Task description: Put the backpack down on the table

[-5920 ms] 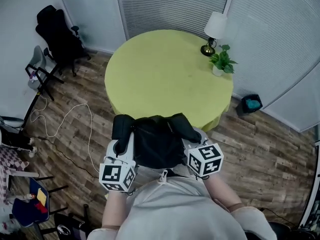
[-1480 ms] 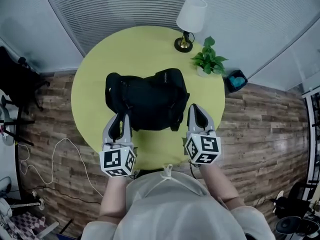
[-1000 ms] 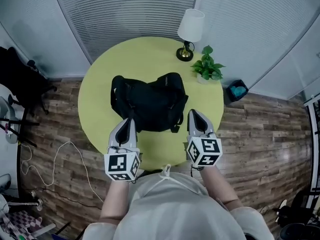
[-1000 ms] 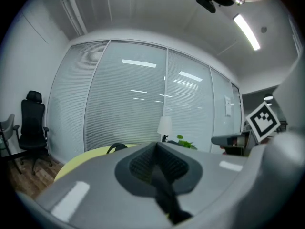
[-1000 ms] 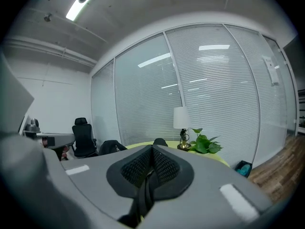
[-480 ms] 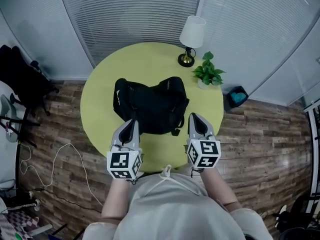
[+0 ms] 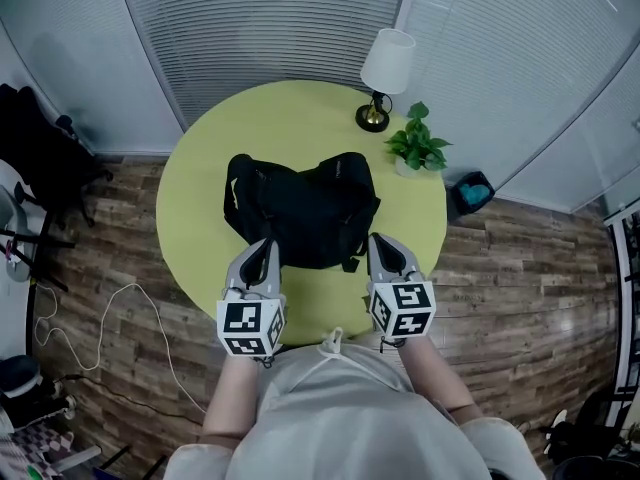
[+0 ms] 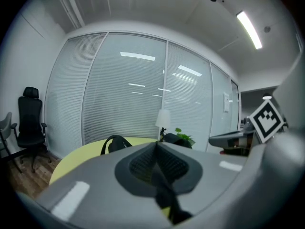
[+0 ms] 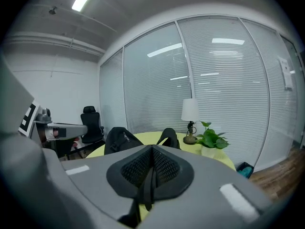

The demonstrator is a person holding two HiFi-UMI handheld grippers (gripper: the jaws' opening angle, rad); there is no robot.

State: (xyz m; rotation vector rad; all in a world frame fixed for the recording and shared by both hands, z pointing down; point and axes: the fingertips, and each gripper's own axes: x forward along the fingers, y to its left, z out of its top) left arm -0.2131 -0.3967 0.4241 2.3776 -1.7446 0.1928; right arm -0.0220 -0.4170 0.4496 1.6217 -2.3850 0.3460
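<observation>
Both claws are pressed together with nothing in them: left gripper point(image 7: 264, 246) and right gripper point(image 7: 379, 242) at lower centre, tips by the backpack's point(image 7: 305, 206) near edge, perhaps touching it. It lies mid-frame on the round yellow table point(image 7: 290, 118). Lamp point(image 7: 386, 60) and plant point(image 7: 418, 146) stand upper right.

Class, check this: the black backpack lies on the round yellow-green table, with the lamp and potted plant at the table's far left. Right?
No: the lamp and potted plant stand at the table's far right, as the head view shows. The black backpack does lie on the round yellow-green table.
</observation>
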